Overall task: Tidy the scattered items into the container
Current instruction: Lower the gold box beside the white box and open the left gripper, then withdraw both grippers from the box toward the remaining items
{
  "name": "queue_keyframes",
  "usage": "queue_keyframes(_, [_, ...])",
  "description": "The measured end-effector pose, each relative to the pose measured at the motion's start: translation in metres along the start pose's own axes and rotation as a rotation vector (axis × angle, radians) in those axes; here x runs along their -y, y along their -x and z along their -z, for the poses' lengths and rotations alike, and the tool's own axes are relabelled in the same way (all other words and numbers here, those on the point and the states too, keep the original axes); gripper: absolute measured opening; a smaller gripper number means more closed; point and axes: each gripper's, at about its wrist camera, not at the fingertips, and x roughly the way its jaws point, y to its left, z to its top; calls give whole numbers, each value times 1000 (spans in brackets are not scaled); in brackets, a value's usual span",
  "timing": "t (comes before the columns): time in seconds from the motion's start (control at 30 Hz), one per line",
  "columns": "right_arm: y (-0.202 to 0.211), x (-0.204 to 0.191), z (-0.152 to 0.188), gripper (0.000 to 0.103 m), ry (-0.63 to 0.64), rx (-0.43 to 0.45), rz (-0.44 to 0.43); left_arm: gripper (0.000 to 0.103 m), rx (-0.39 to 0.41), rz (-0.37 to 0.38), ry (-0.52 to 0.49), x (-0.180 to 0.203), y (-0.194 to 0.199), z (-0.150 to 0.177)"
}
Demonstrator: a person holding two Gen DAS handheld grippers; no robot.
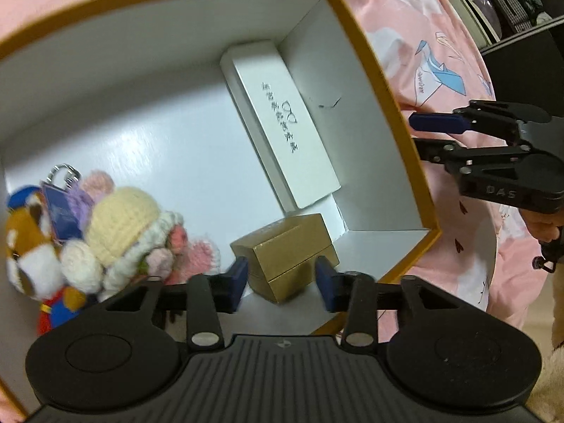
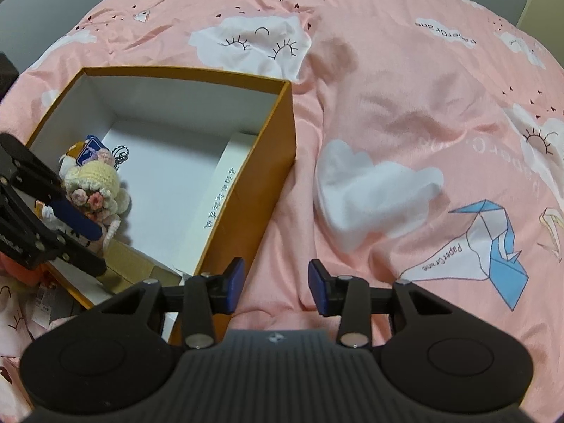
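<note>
Left wrist: orange container (image 1: 384,81), white inside.

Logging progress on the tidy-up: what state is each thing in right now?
Orange box: open, no lid on.
White case: closed, flat inside the box by its wall.
Gold box: closed, in the box, between the left gripper's pads; contact unclear.
Plush toys: heaped in the box.
Left gripper: partly open.
Right gripper: open, empty, over the pink sheet.
</note>
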Motion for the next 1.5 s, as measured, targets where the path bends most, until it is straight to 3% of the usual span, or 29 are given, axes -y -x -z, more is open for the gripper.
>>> queue_keyframes(0.17, [0,-1,1,43,0,2,12,32,25,62,13,2,-12,-2])
queue_keyframes(0.4, [-8,1,4,43,-29,-19,6,27,53,132,50,13,-27,-10])
queue_keyframes(0.7, [-6,-8,12,43,-11,-31,17,27,83,91,11,26,-28,-9])
queue_keyframes(0.93, [10,-23,17,43,14,-10,37,27,180,12,-57,37,15,11])
queue_keyframes(1.2, [51,-42,20,43,52,73,73,27,334,-141,-138,58,82,52])
queue_keyframes(1.37, [80,-66,34,43,82,152,32,27,414,-245,-146,62,115,86])
queue_keyframes(1.5, [95,-96,50,43,114,212,-36,27,448,-286,-113,57,126,118])
